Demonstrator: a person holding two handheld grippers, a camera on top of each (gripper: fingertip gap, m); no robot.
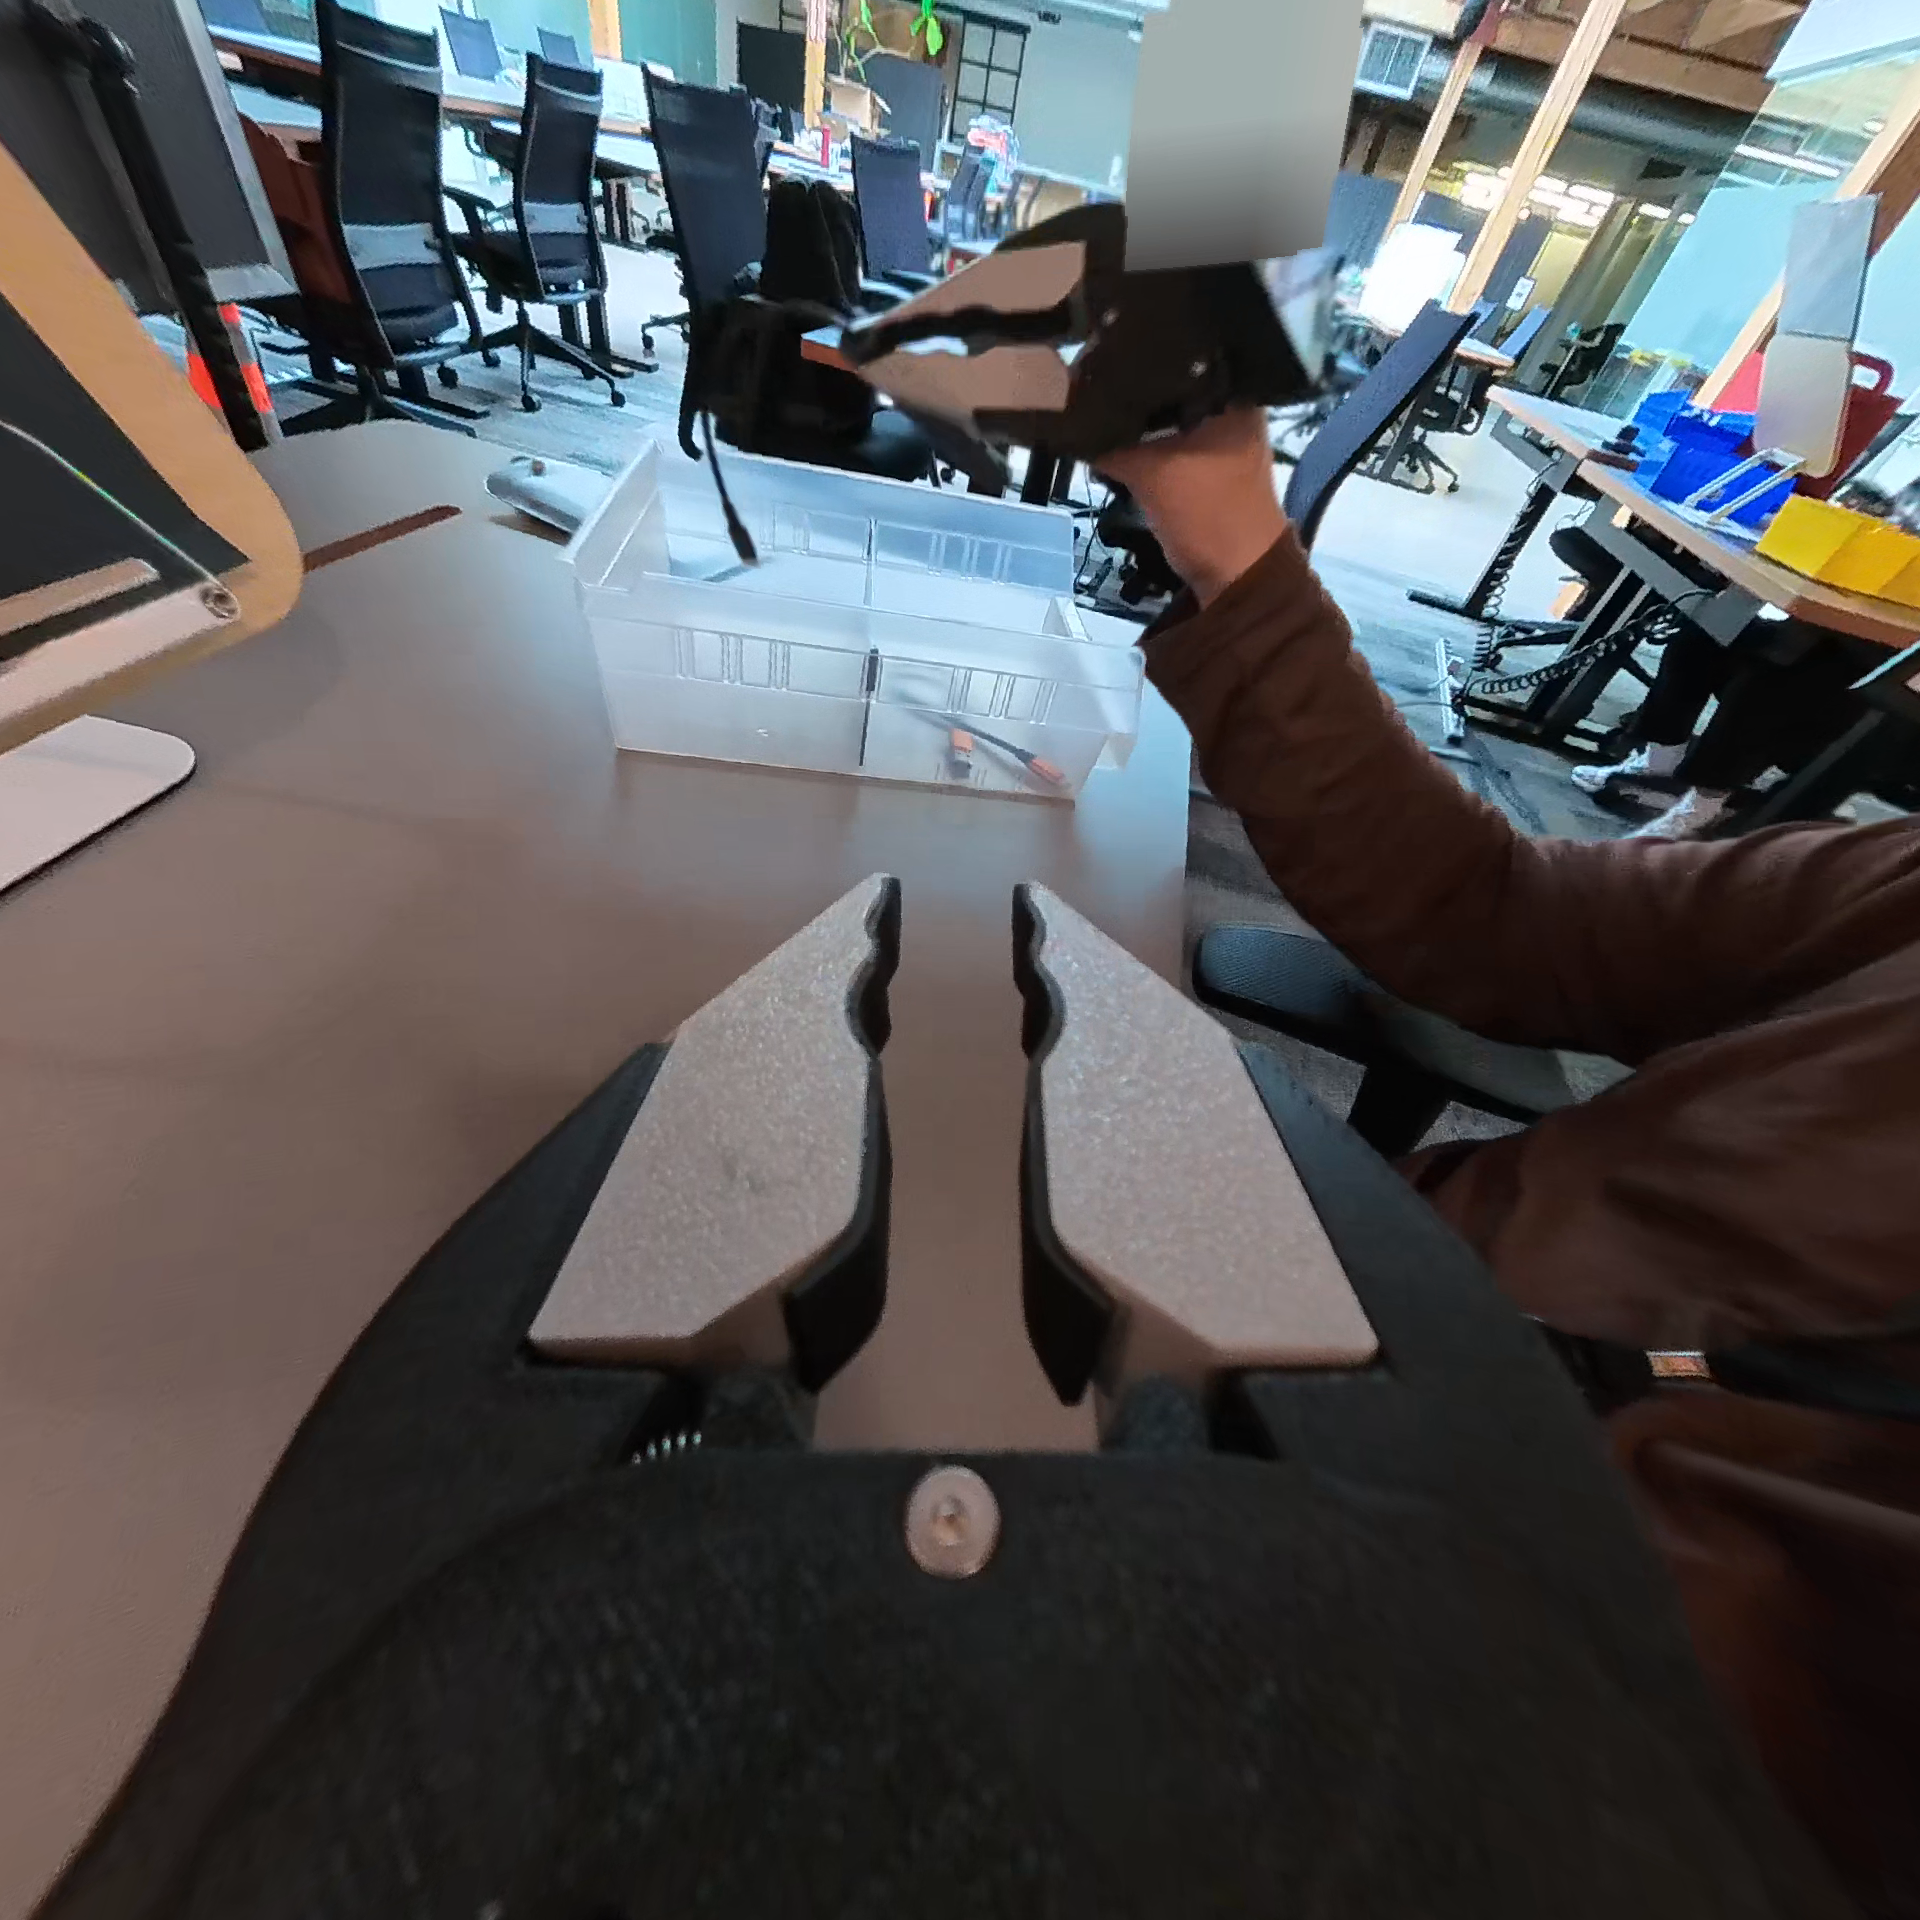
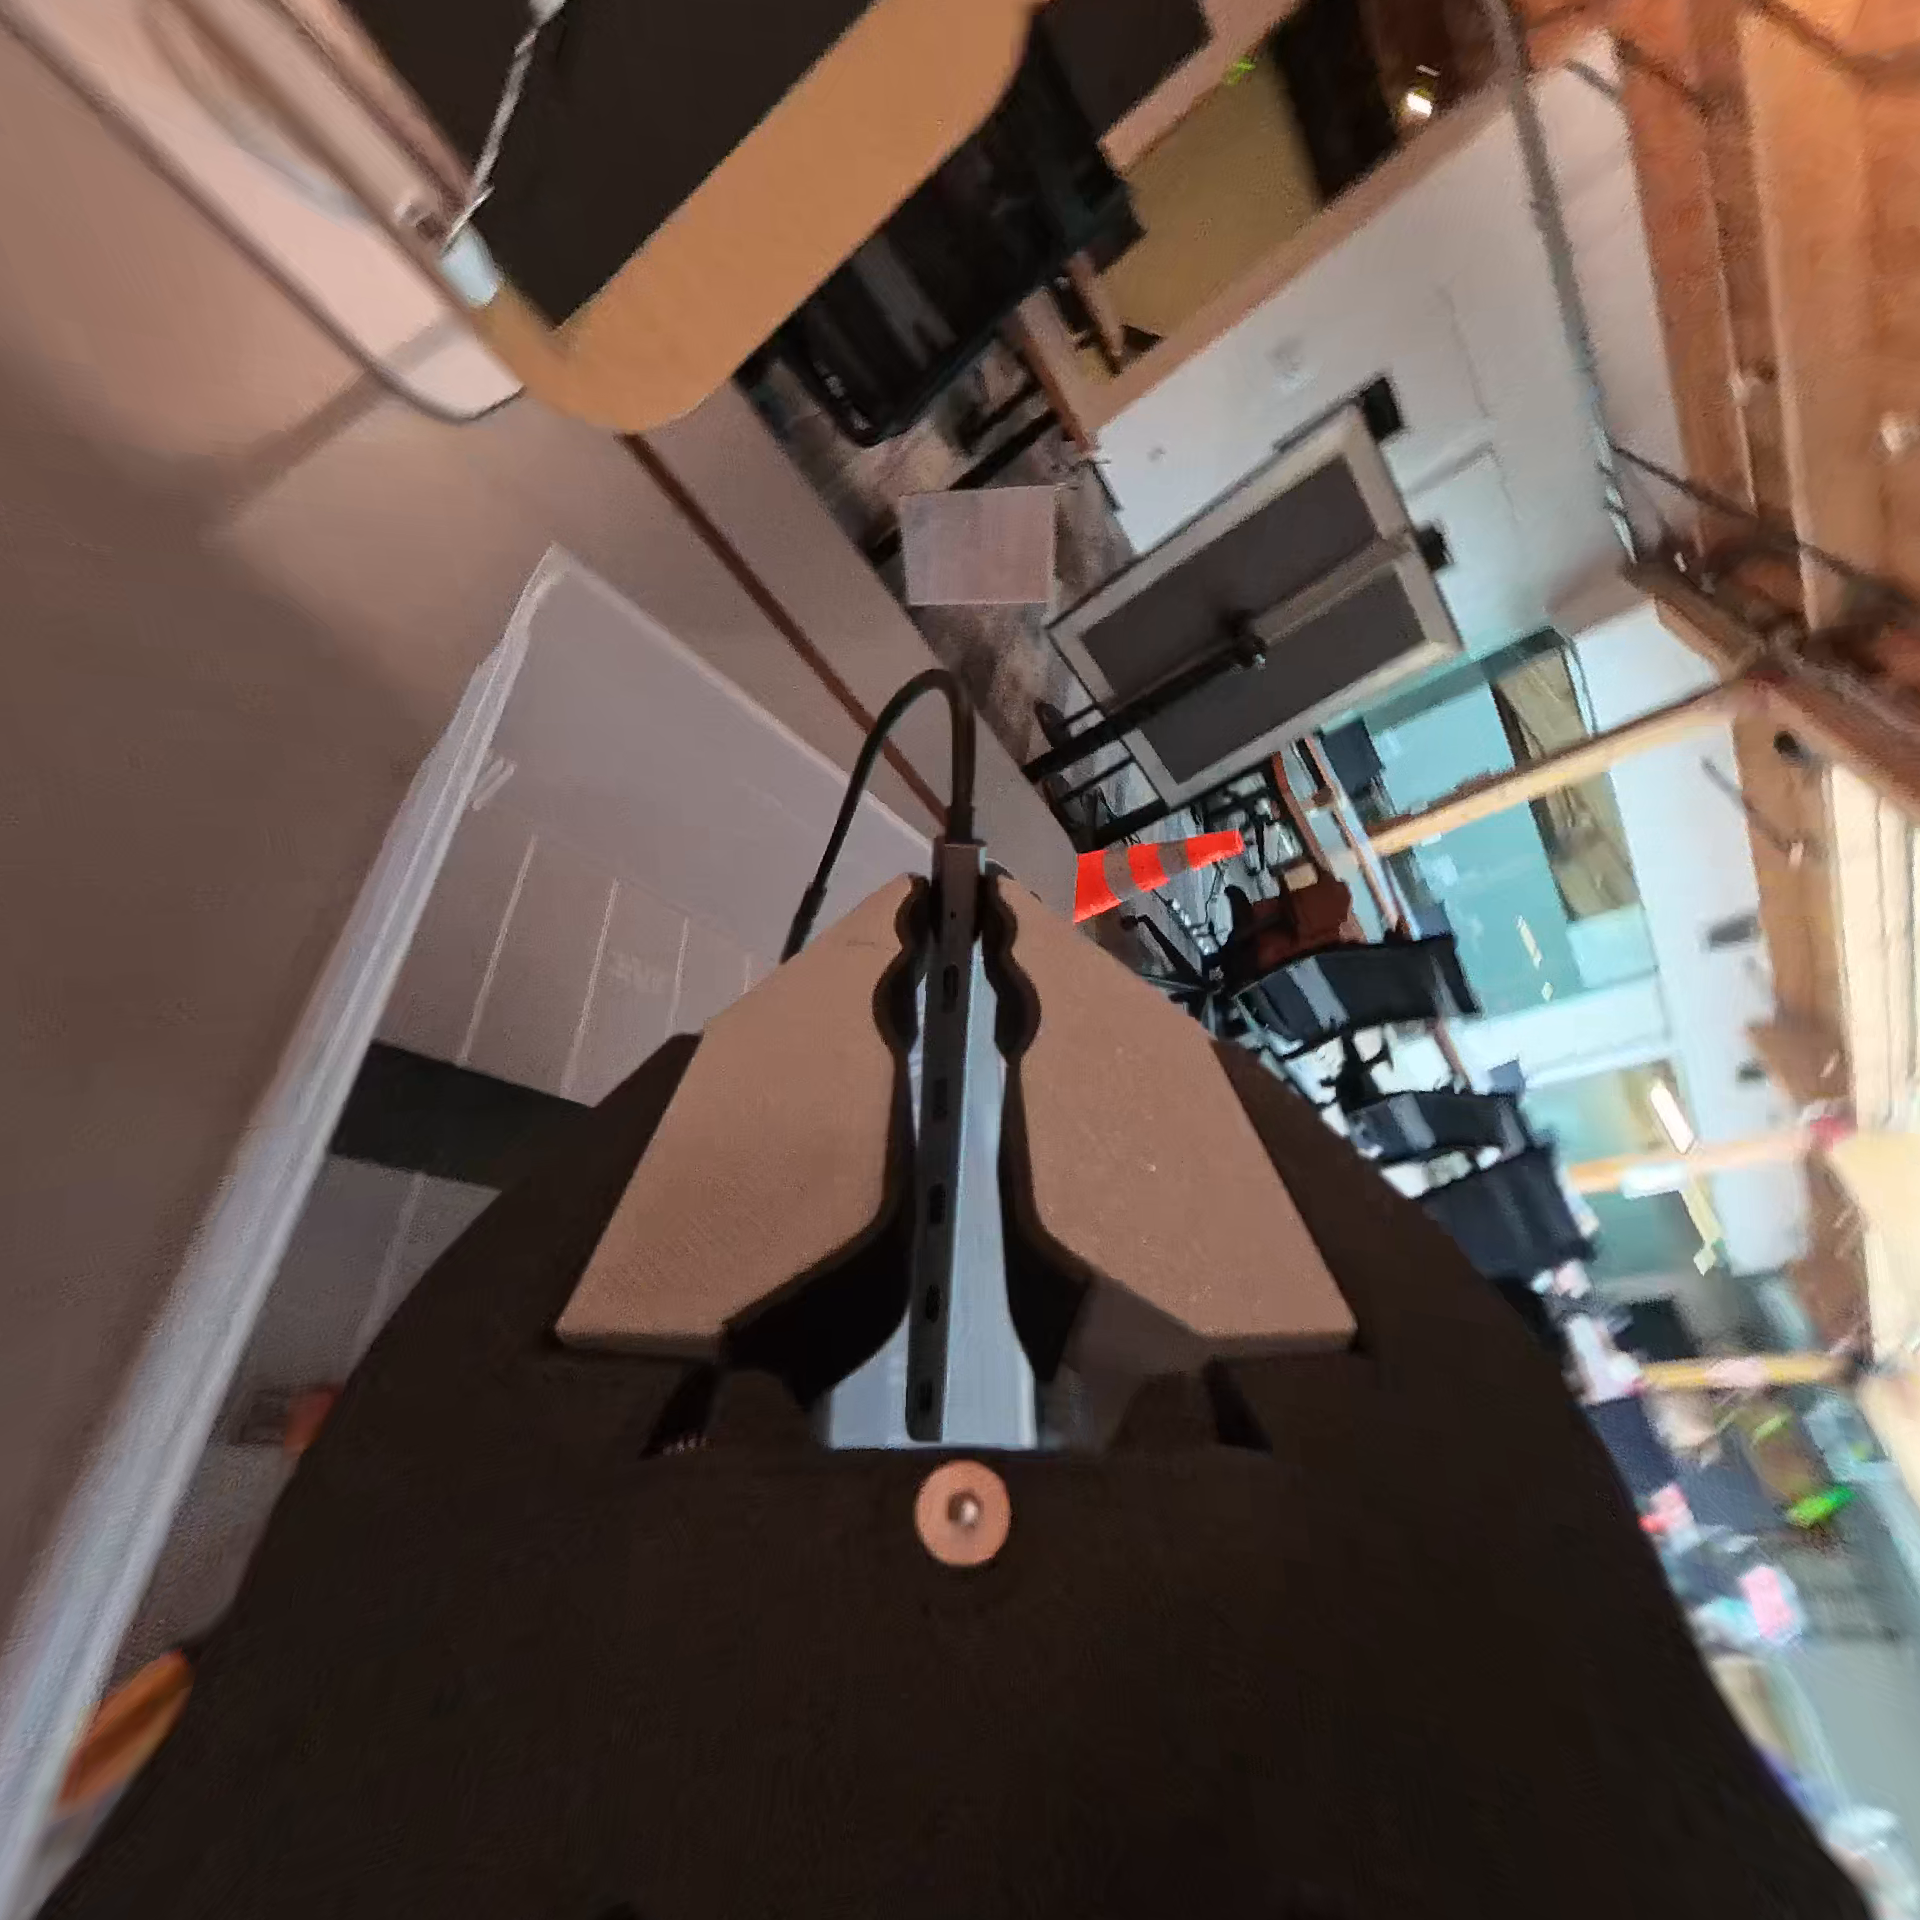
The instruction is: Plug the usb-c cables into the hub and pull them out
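Note:
My right gripper (image 2: 956, 894) is shut on a slim grey hub (image 2: 940, 1143) that lies lengthwise between the fingers, with a row of ports along its edge. The hub's short black cable (image 2: 904, 707) loops out past the fingertips. In the left wrist view a hand holds that right gripper (image 1: 862, 338) raised above a clear plastic bin (image 1: 727, 665), and the black cable (image 1: 717, 488) dangles over it. Cables with orange ends (image 1: 997, 753) lie in the bin's near right compartment. My left gripper (image 1: 956, 904) is open and empty, low over the brown table (image 1: 416, 935), well short of the bin.
A monitor with a tan frame (image 1: 104, 468) stands on the table at the left on a white base. The person's brown sleeve (image 1: 1455, 831) crosses the right side. The table's right edge runs past the bin, with office chairs and desks beyond. The bin also shows in the right wrist view (image 2: 499, 831). Across from one pair of fingers to the other is roughly 35 cm.

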